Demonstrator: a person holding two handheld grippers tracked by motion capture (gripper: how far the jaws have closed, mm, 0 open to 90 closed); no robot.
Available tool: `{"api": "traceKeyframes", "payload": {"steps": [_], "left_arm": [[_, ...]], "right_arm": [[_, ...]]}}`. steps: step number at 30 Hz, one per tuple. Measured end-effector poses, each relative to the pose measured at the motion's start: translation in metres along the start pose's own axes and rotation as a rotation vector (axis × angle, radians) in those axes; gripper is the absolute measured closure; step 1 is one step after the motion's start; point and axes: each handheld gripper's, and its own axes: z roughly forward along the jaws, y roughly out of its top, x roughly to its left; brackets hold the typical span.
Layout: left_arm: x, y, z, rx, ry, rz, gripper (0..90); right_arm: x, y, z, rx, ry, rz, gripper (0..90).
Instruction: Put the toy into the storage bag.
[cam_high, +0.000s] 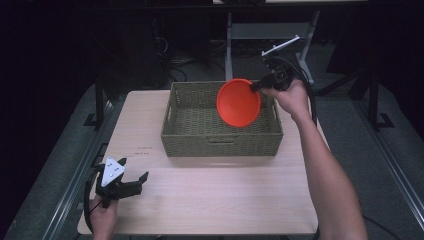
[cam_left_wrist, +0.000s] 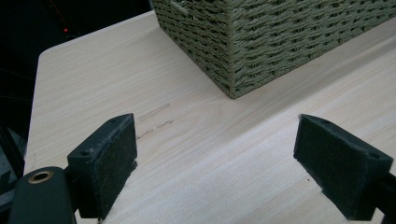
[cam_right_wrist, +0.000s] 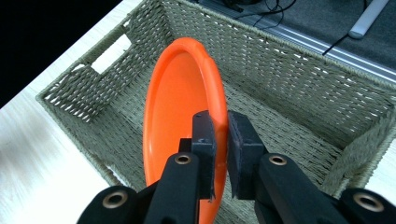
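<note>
Orange plate (cam_high: 238, 102): one item, held on edge above the woven basket (cam_high: 190, 135), over the basket's right half, at about 1 o'clock from the table's centre. Rim pinched at its 2 o'clock by the right gripper (cam_high: 256, 85); in the right gripper view the jaws close either side of the rim (cam_right_wrist: 219, 135), concave face turned to the left.

Basket: olive weave, rectangular, cut-out handles, seen empty beneath the plate; it stands at 12 o'clock on the pale wooden table (cam_high: 210, 200).

Left gripper (cam_high: 134, 186): at 8 o'clock near the table's edge, jaws spread wide, nothing between them.

Risk, judged: the grip takes only a narrow bite of rim, so the plate may pivot or slip. It could also strike the basket's wall if lowered off-centre.
</note>
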Motion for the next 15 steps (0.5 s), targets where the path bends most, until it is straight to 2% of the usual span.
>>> {"api": "traceKeyframes", "payload": {"steps": [8, 15], "left_arm": [[0.001, 0.000, 0.000, -0.001, 0.003, 0.000, 12.8], [0.001, 0.000, 0.000, -0.001, 0.002, 0.000, 12.8]], "right_arm": [[-0.001, 0.001, 0.013, 0.010, 0.006, 0.014, 82.1], [-0.007, -0.005, 0.027, 0.021, 0.003, 0.032, 82.1]]}}
